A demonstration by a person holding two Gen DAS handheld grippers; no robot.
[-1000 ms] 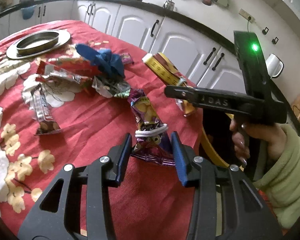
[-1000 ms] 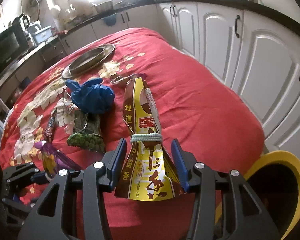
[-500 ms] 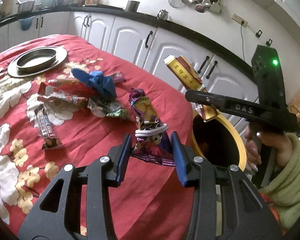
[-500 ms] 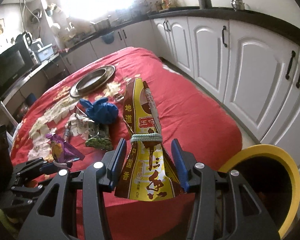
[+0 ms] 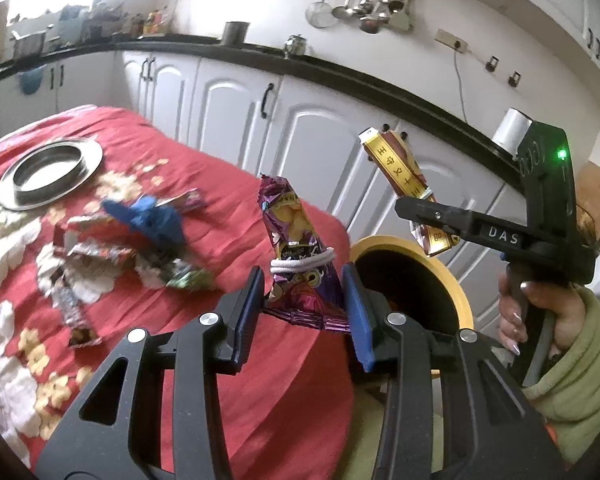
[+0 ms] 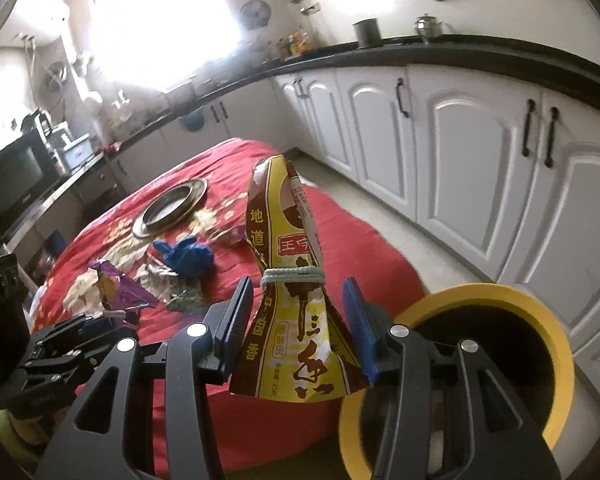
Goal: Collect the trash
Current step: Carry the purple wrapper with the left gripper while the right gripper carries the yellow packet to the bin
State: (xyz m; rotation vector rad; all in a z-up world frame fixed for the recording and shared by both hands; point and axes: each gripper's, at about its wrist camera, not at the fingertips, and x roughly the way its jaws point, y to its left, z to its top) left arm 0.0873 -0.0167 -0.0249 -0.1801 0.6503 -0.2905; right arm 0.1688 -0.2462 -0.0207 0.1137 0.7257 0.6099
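Note:
My left gripper (image 5: 302,300) is shut on a purple snack bag (image 5: 296,256), held above the table's right edge. My right gripper (image 6: 296,316) is shut on a yellow-and-brown snack bag (image 6: 292,300) with a pale band round its middle; in the left wrist view that bag (image 5: 400,172) hangs over the yellow-rimmed bin (image 5: 452,280). The bin (image 6: 540,312) stands on the floor just right of the table. More wrappers (image 5: 96,252) and a blue crumpled glove (image 5: 152,216) lie on the red cloth. The left gripper (image 6: 100,320) with its purple bag shows at the left of the right wrist view.
A round table with a red flowered cloth (image 5: 228,380) carries a steel plate (image 5: 48,172) at the far side. White kitchen cabinets (image 6: 480,152) run behind, with tiled floor (image 6: 400,224) between them and the table. A person's hand in a green sleeve (image 5: 560,360) holds the right gripper.
Both grippers have risen and moved right toward the bin, each with its bag still held. The bin has come fully into view under the yellow bag.

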